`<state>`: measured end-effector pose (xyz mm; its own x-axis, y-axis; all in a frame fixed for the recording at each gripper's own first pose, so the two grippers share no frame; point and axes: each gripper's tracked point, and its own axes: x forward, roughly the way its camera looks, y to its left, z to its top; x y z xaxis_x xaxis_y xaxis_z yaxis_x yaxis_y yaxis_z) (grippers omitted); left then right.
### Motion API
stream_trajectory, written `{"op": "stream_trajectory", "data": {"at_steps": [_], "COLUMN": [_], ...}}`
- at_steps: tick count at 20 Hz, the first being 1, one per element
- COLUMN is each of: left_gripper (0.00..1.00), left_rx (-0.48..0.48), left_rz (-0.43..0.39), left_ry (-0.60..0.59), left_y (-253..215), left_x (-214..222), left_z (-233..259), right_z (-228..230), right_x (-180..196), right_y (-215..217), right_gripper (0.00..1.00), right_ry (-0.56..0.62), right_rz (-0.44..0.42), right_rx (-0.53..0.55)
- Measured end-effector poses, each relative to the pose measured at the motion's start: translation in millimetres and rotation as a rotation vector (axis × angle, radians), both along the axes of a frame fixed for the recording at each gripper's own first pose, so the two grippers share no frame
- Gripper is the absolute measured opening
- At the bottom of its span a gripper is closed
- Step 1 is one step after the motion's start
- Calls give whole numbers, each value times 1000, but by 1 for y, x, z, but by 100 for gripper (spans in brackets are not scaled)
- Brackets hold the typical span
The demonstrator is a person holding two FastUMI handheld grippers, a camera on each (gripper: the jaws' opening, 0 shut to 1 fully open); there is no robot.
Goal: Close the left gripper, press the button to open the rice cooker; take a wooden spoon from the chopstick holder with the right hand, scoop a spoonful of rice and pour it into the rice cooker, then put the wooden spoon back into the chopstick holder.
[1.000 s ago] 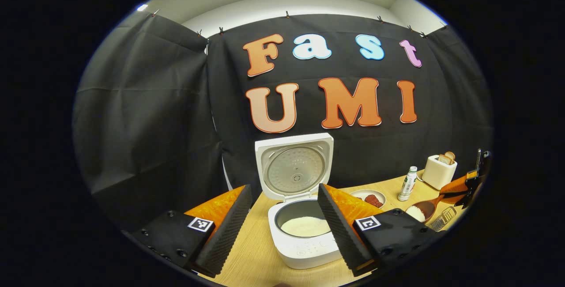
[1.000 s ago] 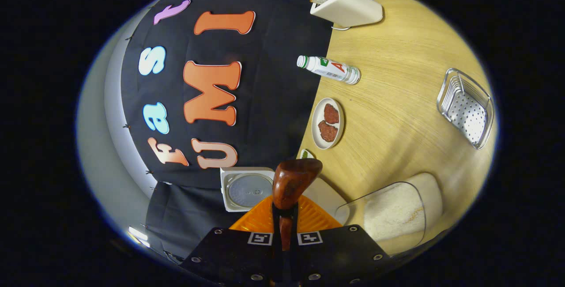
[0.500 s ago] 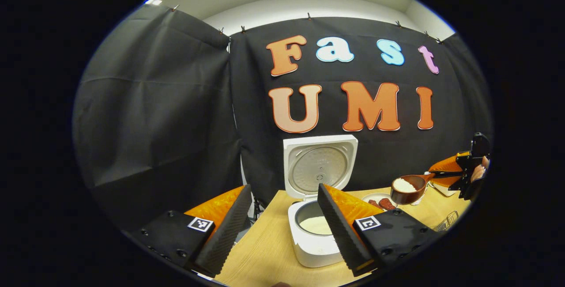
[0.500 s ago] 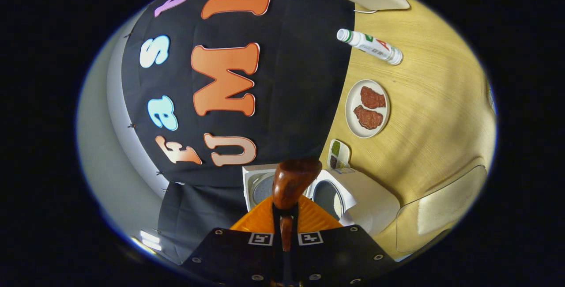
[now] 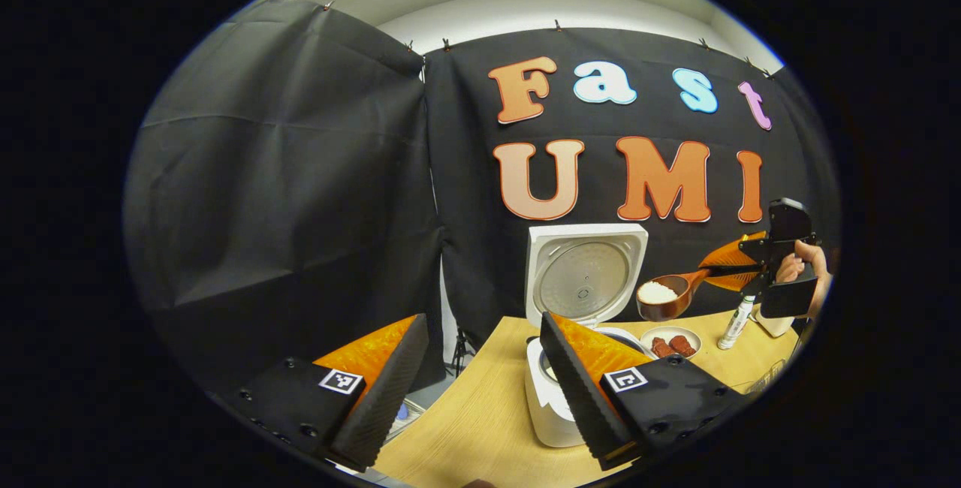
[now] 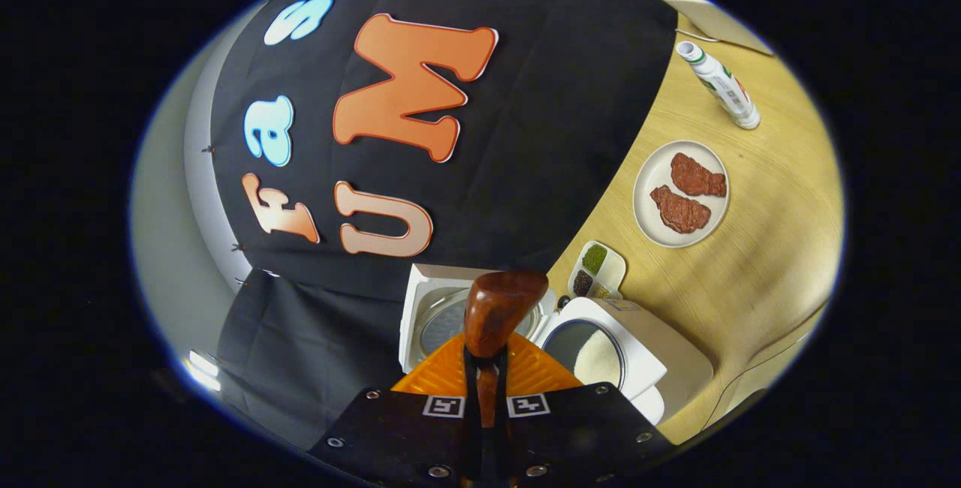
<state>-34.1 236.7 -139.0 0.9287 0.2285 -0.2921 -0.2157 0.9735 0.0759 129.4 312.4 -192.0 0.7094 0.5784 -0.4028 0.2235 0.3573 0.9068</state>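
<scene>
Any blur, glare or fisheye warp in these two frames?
Left gripper view: sharp, no motion blur; the wooden spoon with its rice reads clearly, table edge bows. Right gripper view: rolled sideways, table curved, soft sheen there, rice cooker crisp.

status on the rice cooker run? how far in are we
Done: the rice cooker stands with its lid up, and the wooden spoon is out and loaded with rice. In hand: the right gripper is shut on the spoon handle, with the bowl in the air beside the lid. The left gripper is open and idle. Left: tip the rice into the pot, then return the spoon to the chopstick holder.
</scene>
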Motion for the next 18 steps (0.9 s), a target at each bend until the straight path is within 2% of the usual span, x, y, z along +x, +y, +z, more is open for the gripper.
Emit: {"op": "stream_trajectory", "data": {"at_steps": [8,12,18], "left_gripper": [100,100,100], "left_rx": [15,15,24], "left_rz": [11,6,2], "left_ry": [33,42,38], "left_y": [13,15,19], "left_x": [1,6,12], "left_z": [-10,-14,-14], "right_z": [-6,3,25], "right_x": [30,38,42], "right_y": [25,34,54], "right_gripper": [6,6,6], "right_ry": [-137,-253,-381], "right_rz": [42,78,125], "right_rx": [-321,-494,-585]}}
